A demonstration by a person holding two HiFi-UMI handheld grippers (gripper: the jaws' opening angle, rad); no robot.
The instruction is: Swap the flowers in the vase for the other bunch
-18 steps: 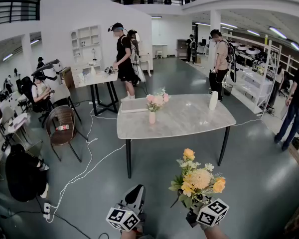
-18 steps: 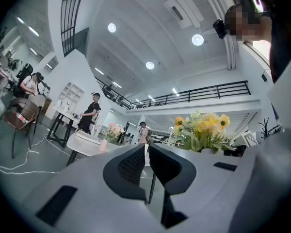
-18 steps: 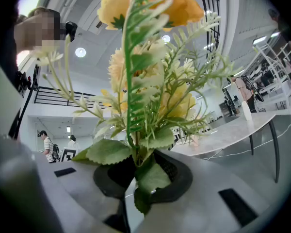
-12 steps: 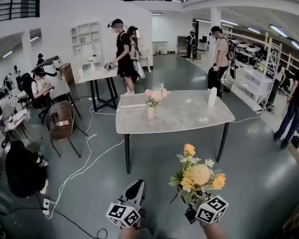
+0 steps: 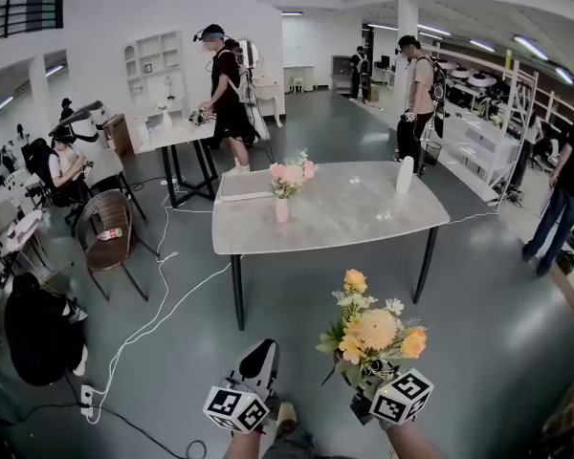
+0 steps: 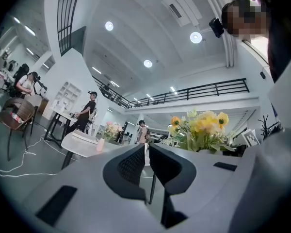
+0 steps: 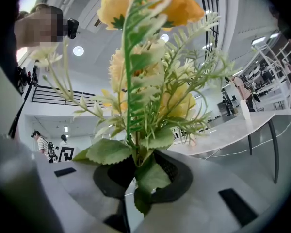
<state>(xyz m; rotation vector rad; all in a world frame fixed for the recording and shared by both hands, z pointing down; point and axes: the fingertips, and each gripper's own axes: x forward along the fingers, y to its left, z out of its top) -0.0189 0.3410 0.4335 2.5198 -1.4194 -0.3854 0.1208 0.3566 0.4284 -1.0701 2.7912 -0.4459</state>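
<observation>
Open hall, glossy grey floor (image 5: 497,304), black mezzanine railing (image 6: 208,89) overhead. Right gripper (image 7: 144,176): jaws pinched on the green stems of the bunch of yellow and orange artificial flowers (image 7: 150,76), with leaves squeezed out between the pads. Bunch stands upright above the gripper, low on the right of the head view. Left gripper (image 6: 146,152): jaws pressed together, nothing between them, held beside the right one at about the same height. Both are over bare floor, well apart from the table. Ahead stands the grey marble-look rectangular table on black legs (image 5: 364,213). Small pink vase (image 5: 282,209) is upright on its left half and holds the bunch of pink flowers (image 5: 289,172). Flat white board (image 5: 244,187) lies just behind the vase toward the far left corner. Tall white bottle-shaped vase (image 5: 405,175) is upright near the far right edge, well apart from the pink one. White cable (image 5: 163,318) runs across the floor left of the table, brown wicker chair (image 5: 110,237) beyond it. Person in black with a headset (image 5: 220,94) stands at another table behind, and more people are further back.
</observation>
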